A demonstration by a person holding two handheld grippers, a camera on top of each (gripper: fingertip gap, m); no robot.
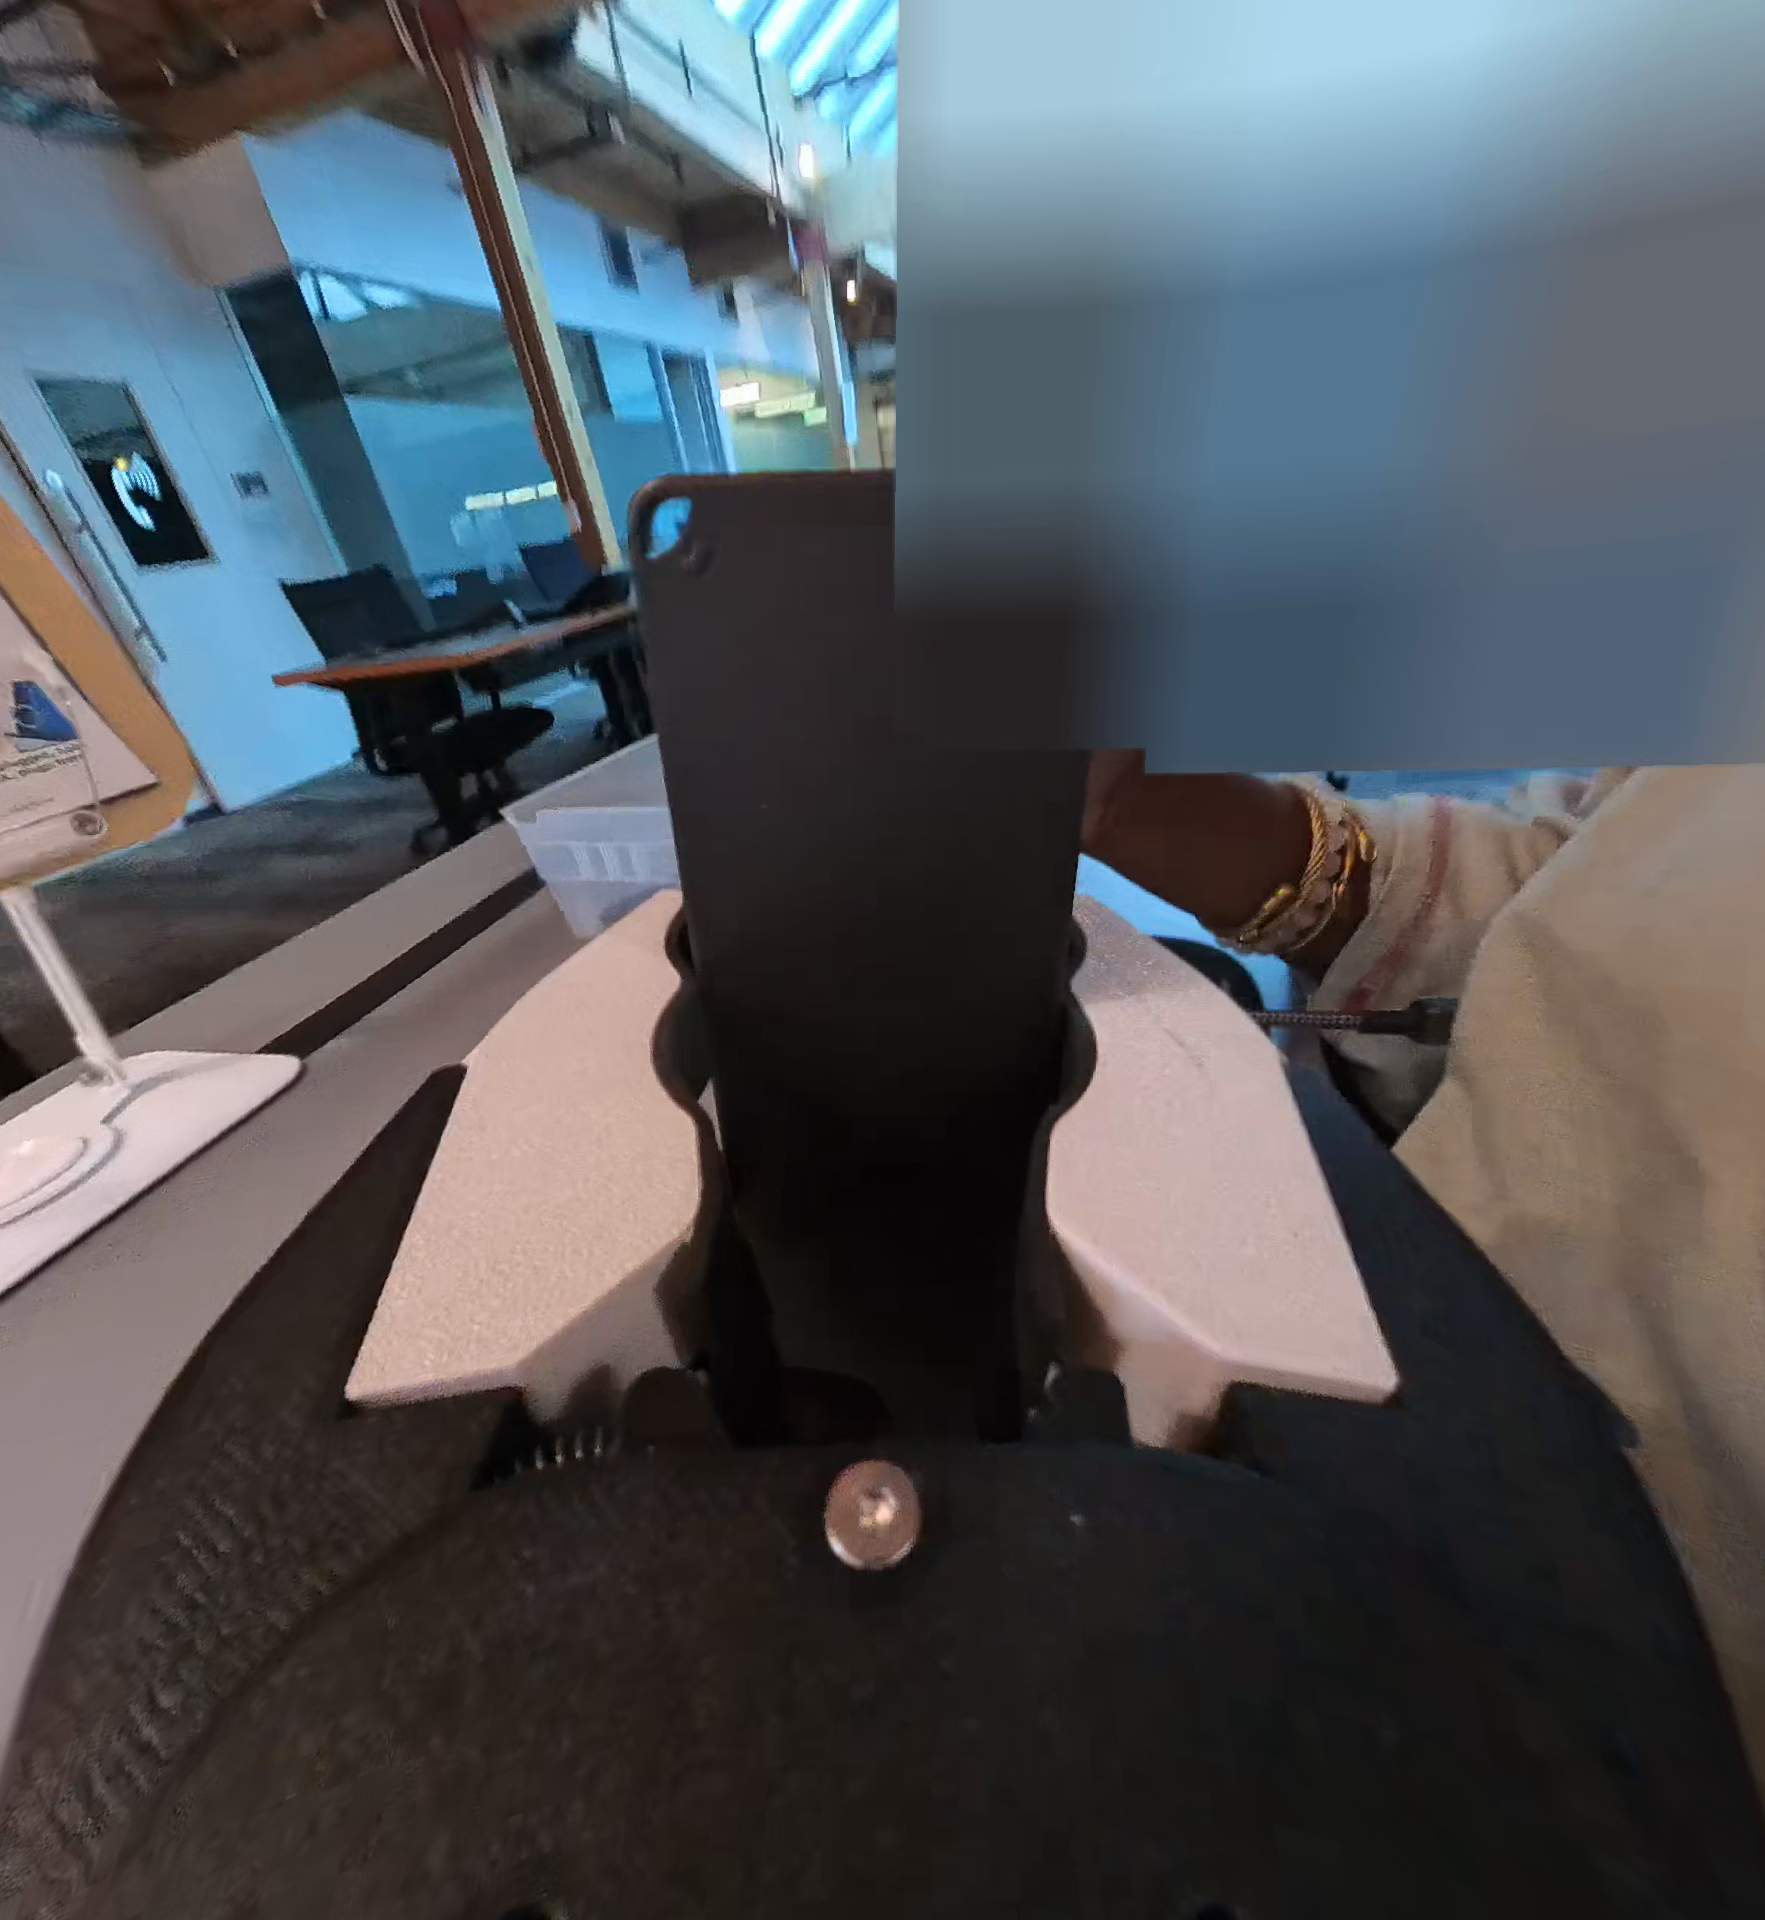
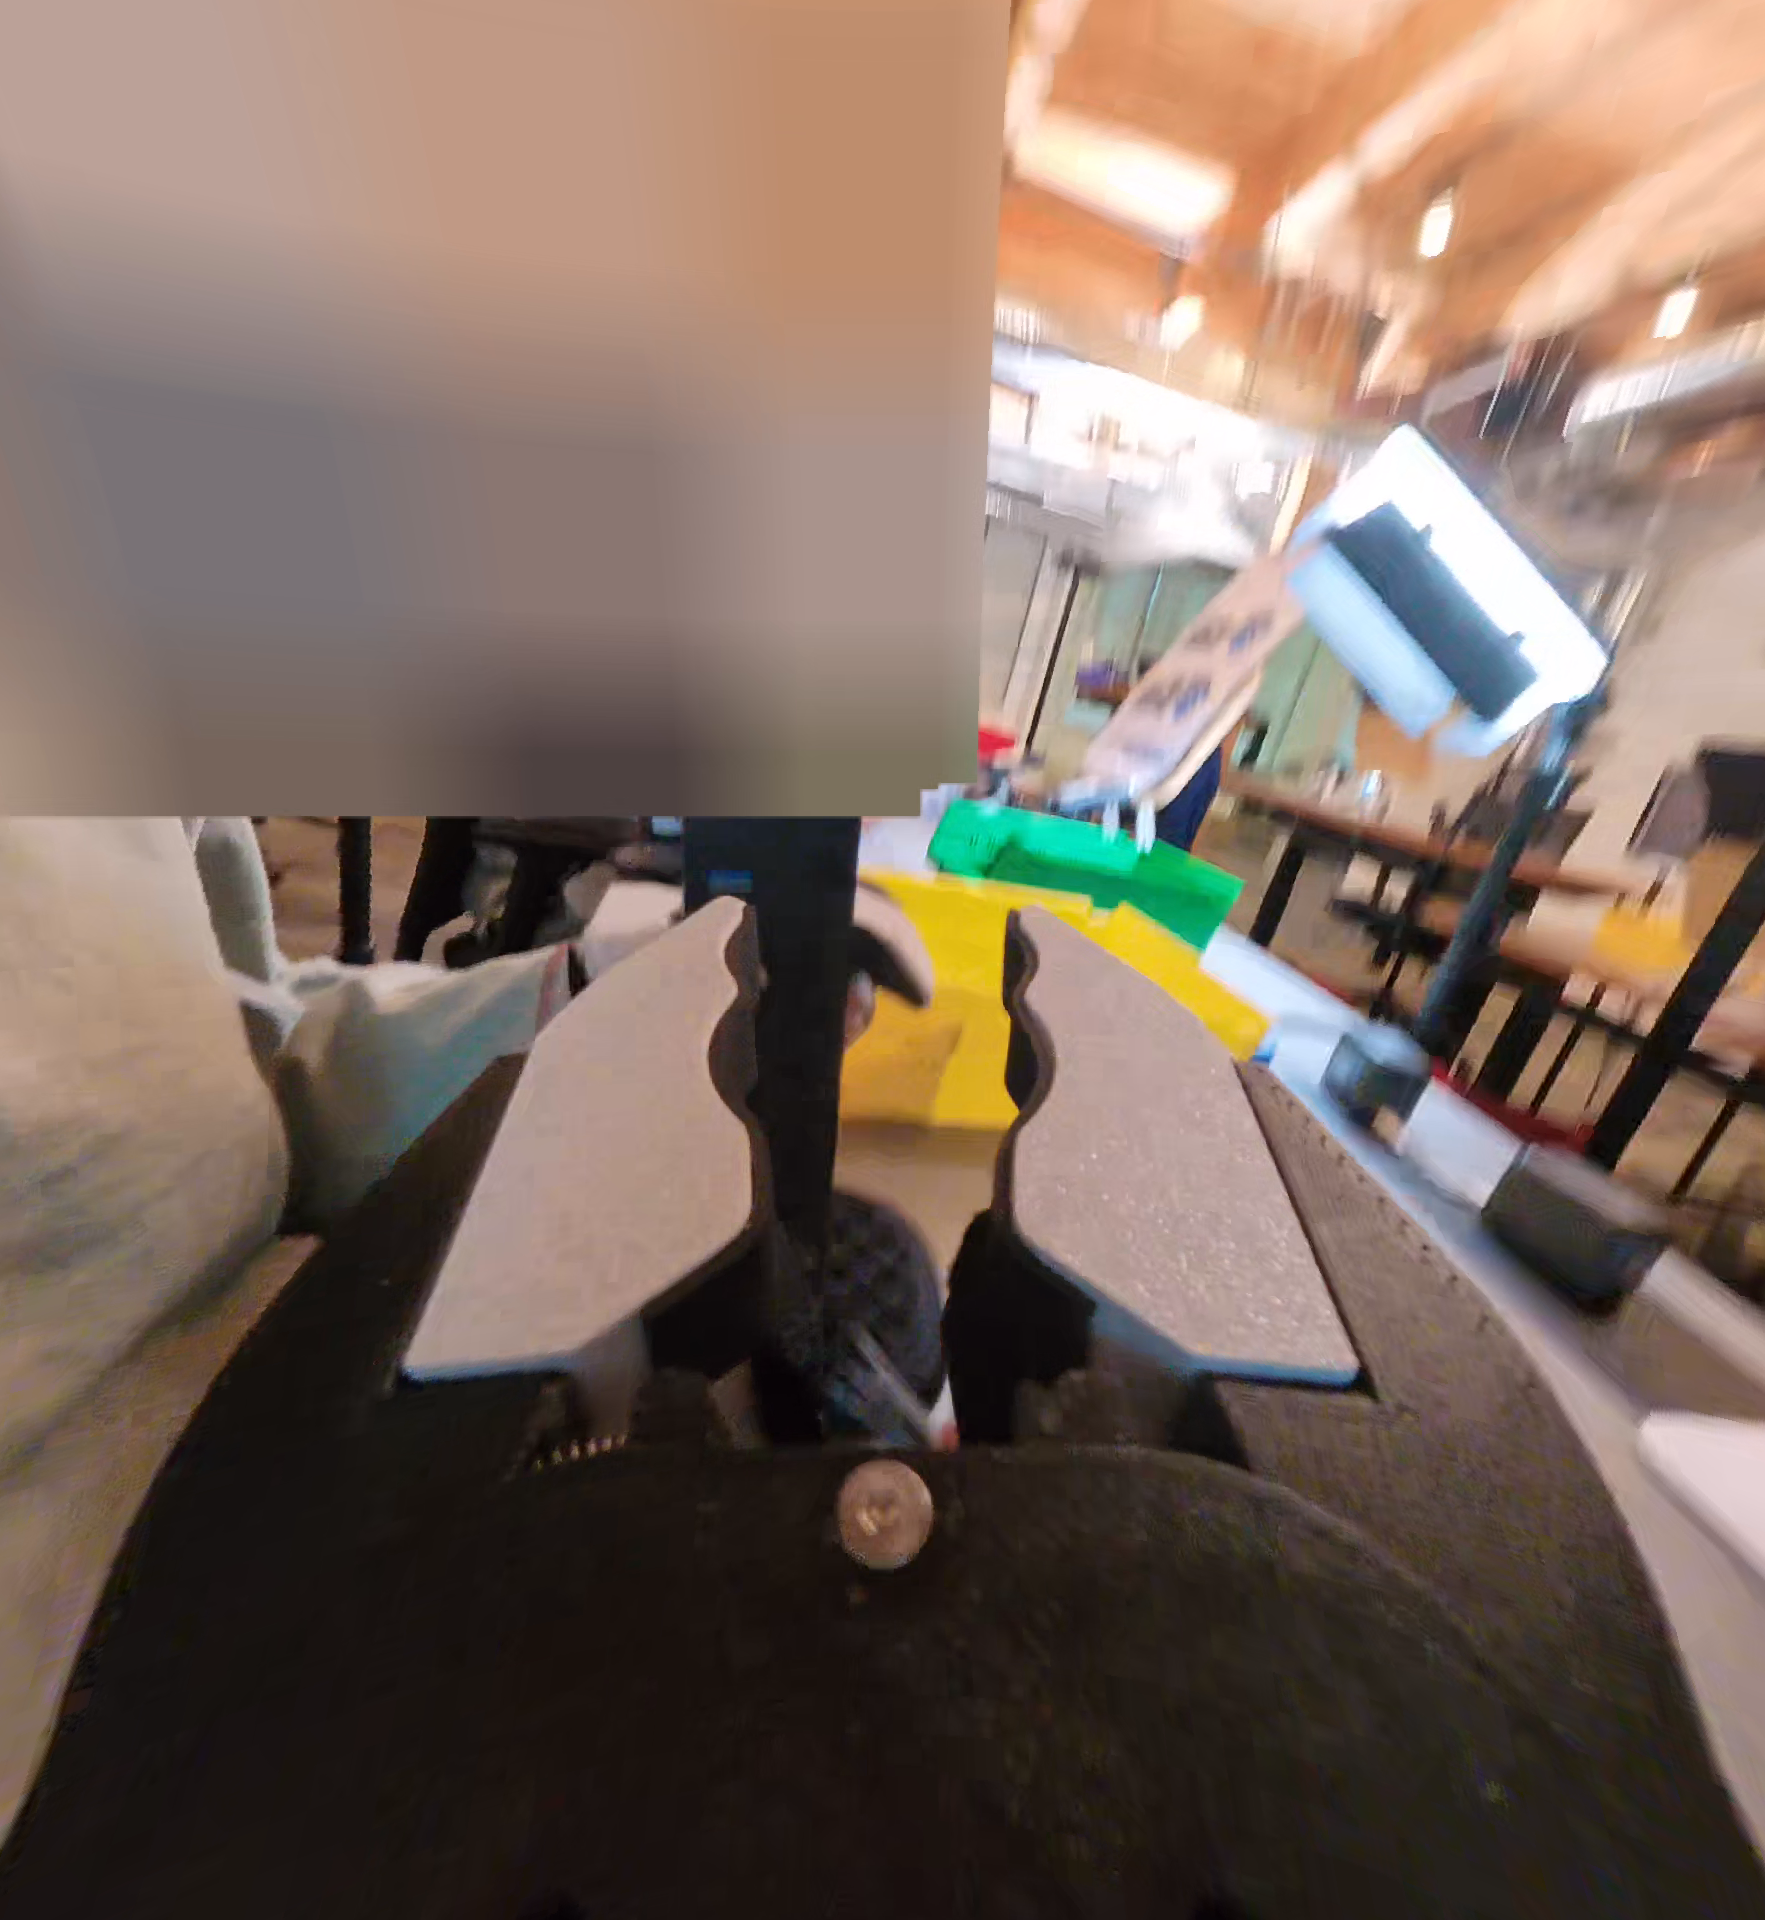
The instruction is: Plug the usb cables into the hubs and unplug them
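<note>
Office desks and a grey table (image 1: 182, 1226) fill my background. My left gripper (image 1: 873, 966) is clamped on a flat black hub (image 1: 836, 727), held upright. My right gripper (image 2: 878, 966) stands parted, the hub (image 2: 800, 997) against its left finger. Rigid and light, I judge; hold its flat faces. A braided cable (image 1: 1345, 1020) hangs nearby.

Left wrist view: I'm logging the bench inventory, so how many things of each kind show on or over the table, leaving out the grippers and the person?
black hub: 1
braided cable: 1
sign on a stand: 1
clear plastic bin: 1
Total: 4
</note>
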